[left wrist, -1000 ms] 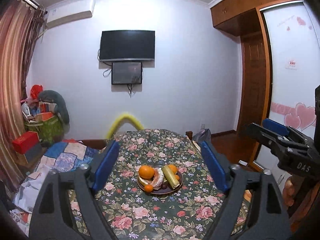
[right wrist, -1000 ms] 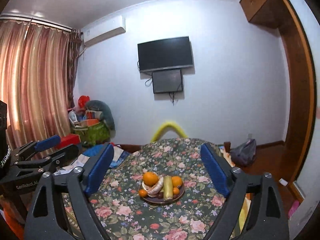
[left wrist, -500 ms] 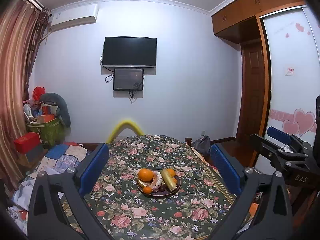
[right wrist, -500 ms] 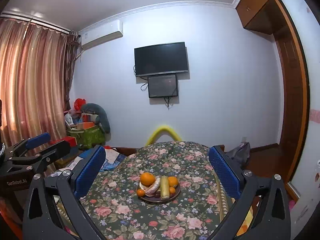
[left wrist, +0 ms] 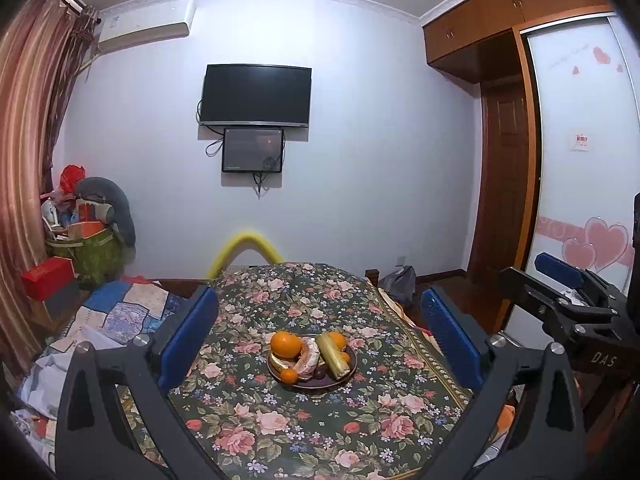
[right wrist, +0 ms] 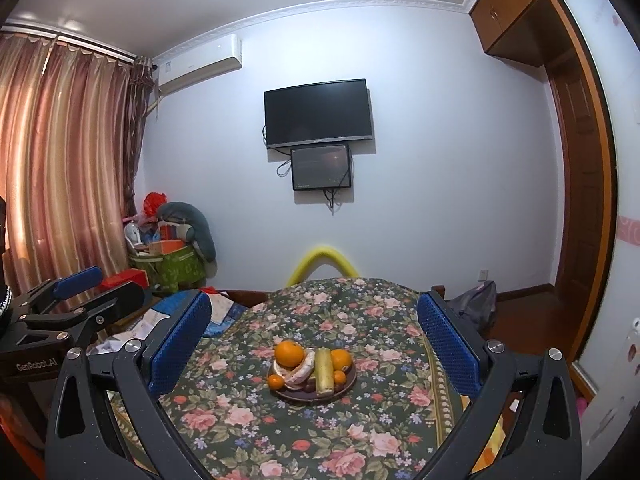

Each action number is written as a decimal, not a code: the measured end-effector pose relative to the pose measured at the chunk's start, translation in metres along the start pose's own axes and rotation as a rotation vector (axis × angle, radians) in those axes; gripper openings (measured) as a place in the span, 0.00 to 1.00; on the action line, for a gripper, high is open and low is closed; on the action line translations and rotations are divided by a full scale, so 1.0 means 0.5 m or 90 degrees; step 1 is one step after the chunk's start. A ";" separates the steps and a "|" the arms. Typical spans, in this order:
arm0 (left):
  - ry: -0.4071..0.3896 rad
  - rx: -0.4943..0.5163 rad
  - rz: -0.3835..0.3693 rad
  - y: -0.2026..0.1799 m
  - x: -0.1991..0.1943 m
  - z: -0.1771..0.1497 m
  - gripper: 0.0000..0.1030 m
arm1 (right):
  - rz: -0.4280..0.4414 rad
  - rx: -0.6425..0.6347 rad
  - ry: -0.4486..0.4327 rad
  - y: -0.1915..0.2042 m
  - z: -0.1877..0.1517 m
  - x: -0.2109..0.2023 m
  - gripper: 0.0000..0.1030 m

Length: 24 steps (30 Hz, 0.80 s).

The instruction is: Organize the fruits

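Both grippers, left [left wrist: 318, 336] and right [right wrist: 314, 340], are hovering wide apart and empty, while the fruit [right wrist: 314, 364] is already sitting piled on the plate [right wrist: 348, 386].

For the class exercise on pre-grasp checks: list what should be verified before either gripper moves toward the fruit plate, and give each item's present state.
1. Left gripper open and empty: ok.
2. Right gripper open and empty: ok.
3. Plate fully on the floral tablecloth, away from the edges: ok.
4. Fruit in plain view: ok. The large orange, the yellow-green stalk and the small orange show clearly.
5. Fruit free to lift singly: not ok; the pieces are piled touching one another.
6. A place to sort the fruit into: cannot tell; no second dish in view.
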<state>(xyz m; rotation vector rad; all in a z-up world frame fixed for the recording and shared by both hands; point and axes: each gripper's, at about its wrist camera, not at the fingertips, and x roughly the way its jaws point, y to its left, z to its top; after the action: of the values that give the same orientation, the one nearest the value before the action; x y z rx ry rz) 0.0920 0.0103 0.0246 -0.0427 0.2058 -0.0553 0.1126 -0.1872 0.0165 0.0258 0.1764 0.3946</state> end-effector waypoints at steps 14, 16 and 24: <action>0.007 0.001 -0.008 -0.001 0.012 -0.004 1.00 | -0.007 0.010 0.009 -0.011 0.004 0.005 1.00; 0.009 0.000 -0.011 0.001 0.013 -0.003 1.00 | -0.007 0.010 0.010 -0.012 0.005 0.005 1.00; 0.010 -0.001 -0.010 0.003 0.014 -0.003 1.00 | -0.007 0.010 0.011 -0.012 0.007 0.005 1.00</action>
<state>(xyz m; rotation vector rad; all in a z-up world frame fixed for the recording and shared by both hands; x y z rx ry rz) 0.0987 0.0111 0.0215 -0.0447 0.2212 -0.0716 0.1178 -0.1916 0.0191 0.0368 0.1963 0.3820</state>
